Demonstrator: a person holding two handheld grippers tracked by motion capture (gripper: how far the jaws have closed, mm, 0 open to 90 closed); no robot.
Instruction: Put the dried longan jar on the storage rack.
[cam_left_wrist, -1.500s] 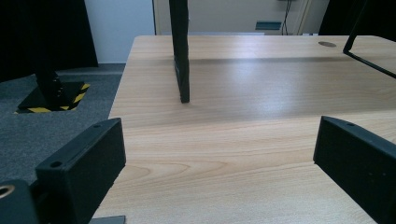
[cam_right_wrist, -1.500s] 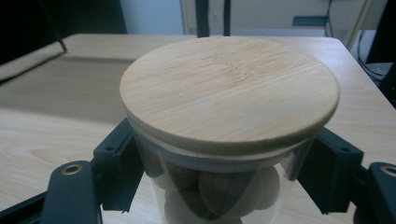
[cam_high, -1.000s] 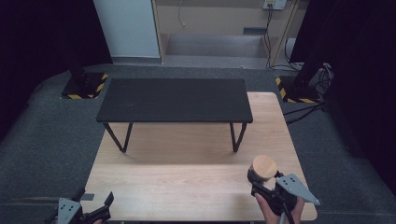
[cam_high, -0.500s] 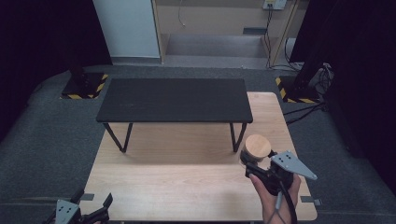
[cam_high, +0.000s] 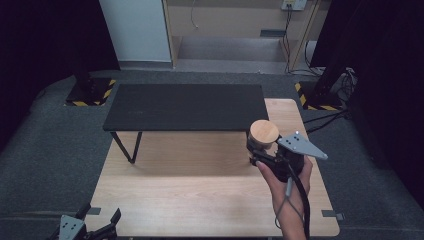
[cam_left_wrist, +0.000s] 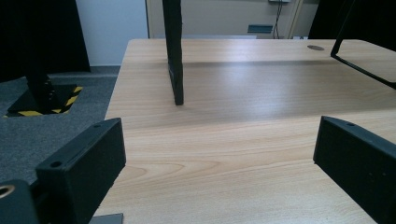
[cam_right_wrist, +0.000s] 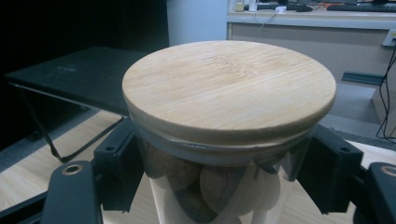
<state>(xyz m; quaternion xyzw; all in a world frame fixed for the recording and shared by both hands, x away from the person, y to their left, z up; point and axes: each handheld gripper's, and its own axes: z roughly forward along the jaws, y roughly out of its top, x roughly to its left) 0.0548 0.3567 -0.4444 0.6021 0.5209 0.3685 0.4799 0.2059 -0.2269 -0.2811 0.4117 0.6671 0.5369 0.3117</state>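
A glass jar (cam_high: 264, 134) with a round wooden lid is clamped between the jaws of my right gripper (cam_high: 260, 150), held in a hand just off the right front corner of a black low stand (cam_high: 185, 106). Up close, the jar (cam_right_wrist: 229, 88) holds brown rounded pieces, and the right gripper (cam_right_wrist: 224, 172) is shut on the glass below the lid. My left gripper (cam_high: 98, 216) sits at the near left edge of the wooden table (cam_high: 190, 200). From its own camera the left gripper (cam_left_wrist: 219, 158) stands open over bare wood.
The stand's thin black leg (cam_left_wrist: 173, 51) rises ahead of the left gripper. Yellow-and-black striped bases (cam_high: 92, 92) sit on the grey floor beyond the table. Cables (cam_high: 325, 120) lie at the right.
The right gripper has carried the jar away from me and a little left, from the table's near right part to the stand's right front corner. The left gripper has hardly moved.
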